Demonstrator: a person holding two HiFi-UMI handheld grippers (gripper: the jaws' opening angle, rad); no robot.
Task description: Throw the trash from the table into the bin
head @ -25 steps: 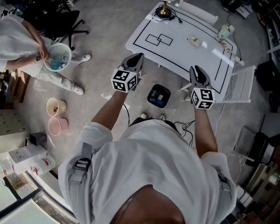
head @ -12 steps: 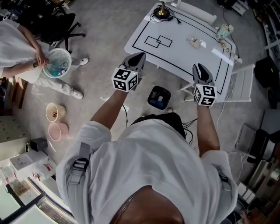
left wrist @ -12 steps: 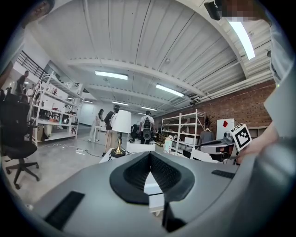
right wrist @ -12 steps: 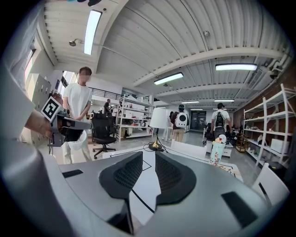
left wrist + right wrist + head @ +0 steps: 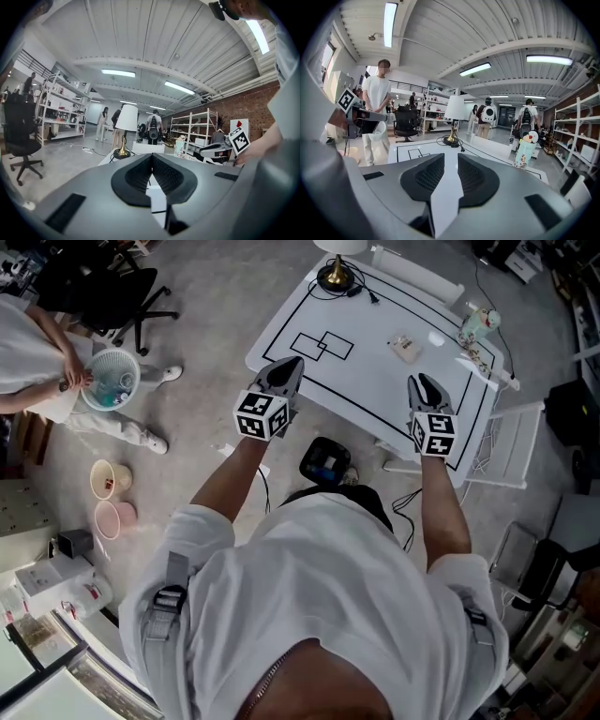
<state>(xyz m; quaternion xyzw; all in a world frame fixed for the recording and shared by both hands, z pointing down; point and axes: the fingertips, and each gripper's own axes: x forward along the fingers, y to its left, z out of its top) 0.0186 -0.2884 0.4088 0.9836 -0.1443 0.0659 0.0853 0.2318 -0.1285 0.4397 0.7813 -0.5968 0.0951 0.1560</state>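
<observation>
Ahead of me stands a white table (image 5: 375,381) marked with black lines. A small crumpled piece of trash (image 5: 405,348) lies on it, with a smaller white scrap (image 5: 434,337) close by. The bin is a white mesh basket (image 5: 110,379) that a person at the far left holds; it shows too in the right gripper view as the basket (image 5: 377,131). My left gripper (image 5: 291,365) hangs at the table's near left edge, jaws pressed together and empty, as the left gripper (image 5: 151,157) shows. My right gripper (image 5: 421,382) is over the near right part with a narrow gap between its pads; the right gripper (image 5: 451,157) holds nothing.
A lamp with a brass foot (image 5: 336,268) and its cable stand at the table's far end, and a cartoon bottle (image 5: 475,322) at the right corner. A black box (image 5: 323,462) sits on the floor by my feet. A white chair (image 5: 511,442) is at the right, bowls (image 5: 105,479) at the left.
Both grippers have moved forward and now reach the table's near edge; the table sits nearer in the head view. Neither gripper's jaws have changed.
</observation>
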